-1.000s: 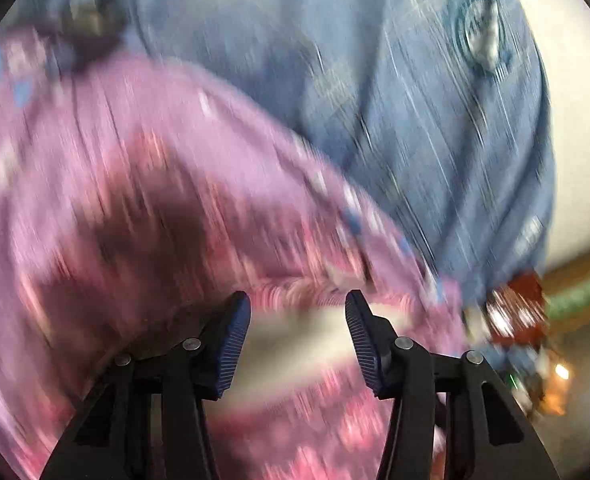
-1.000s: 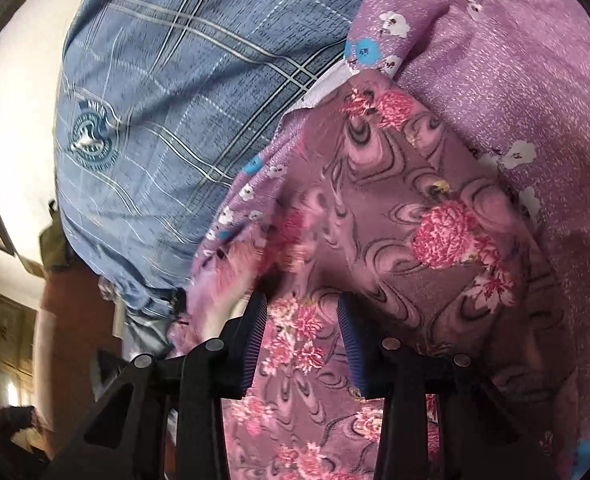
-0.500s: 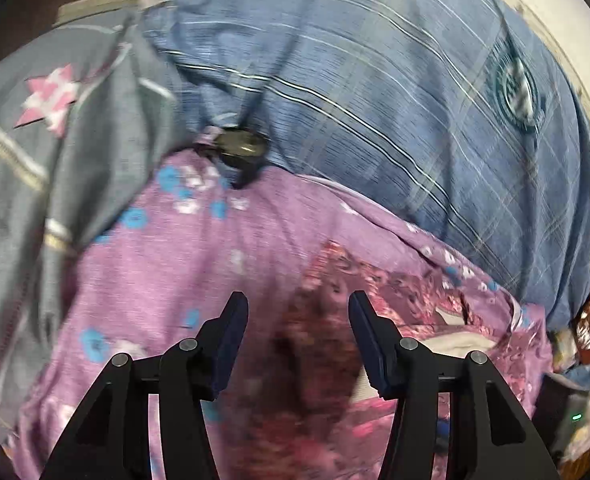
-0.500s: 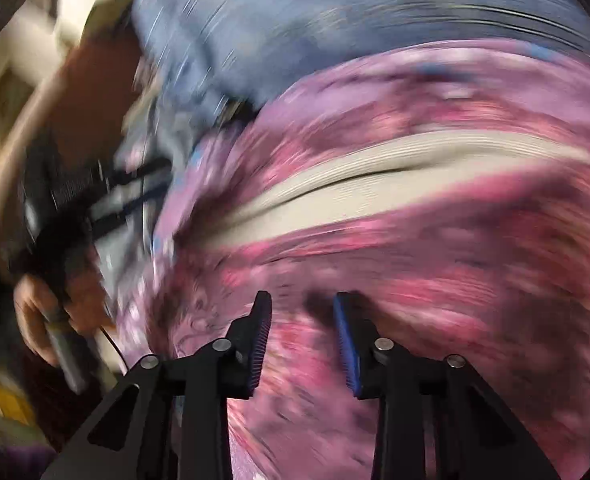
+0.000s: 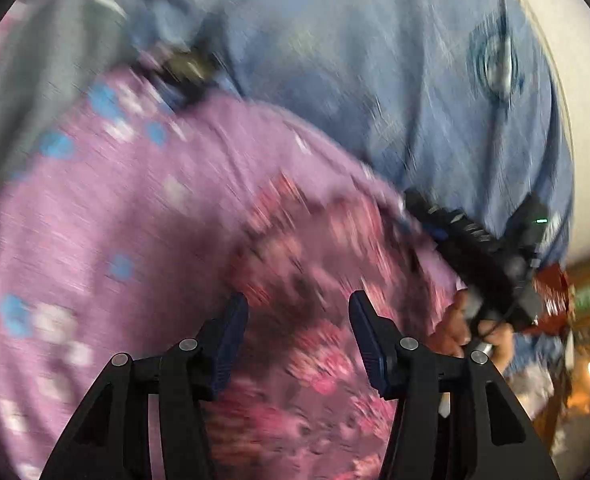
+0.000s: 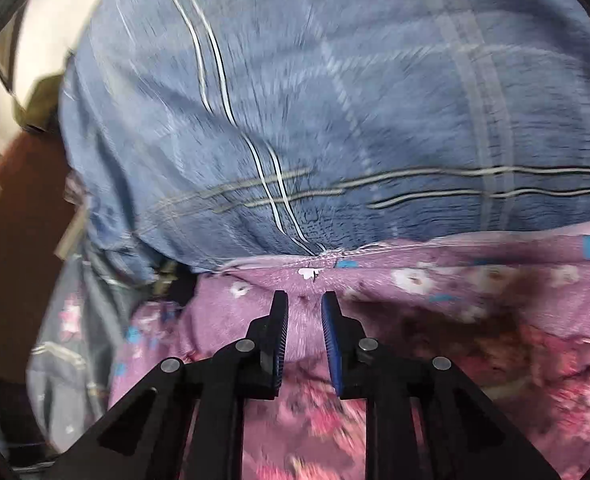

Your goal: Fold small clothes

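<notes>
A small dark pink flowered garment (image 5: 319,280) lies on a lilac flowered cloth (image 5: 95,208). My left gripper (image 5: 298,320) is open and empty, its jaws wide apart just above the garment. The other gripper (image 5: 479,248) and the hand holding it show at the garment's right edge. In the right wrist view my right gripper (image 6: 305,312) is open with a narrow gap and nothing between the pads, over the lilac cloth (image 6: 435,280) near its seam. The pink garment (image 6: 515,360) lies to the right and below. Both views are motion-blurred.
A blue plaid sheet (image 6: 335,100) covers the bed beyond the lilac cloth and also shows in the left wrist view (image 5: 375,60). A grey starred cloth (image 5: 35,60) lies at the left. A dark object (image 5: 187,64) sits at the lilac cloth's top edge. Cluttered floor at lower right.
Both grippers have swung over the cloth. The right gripper now faces the blue sheet and the lilac cloth's seam. The left gripper has moved closer over the pink garment.
</notes>
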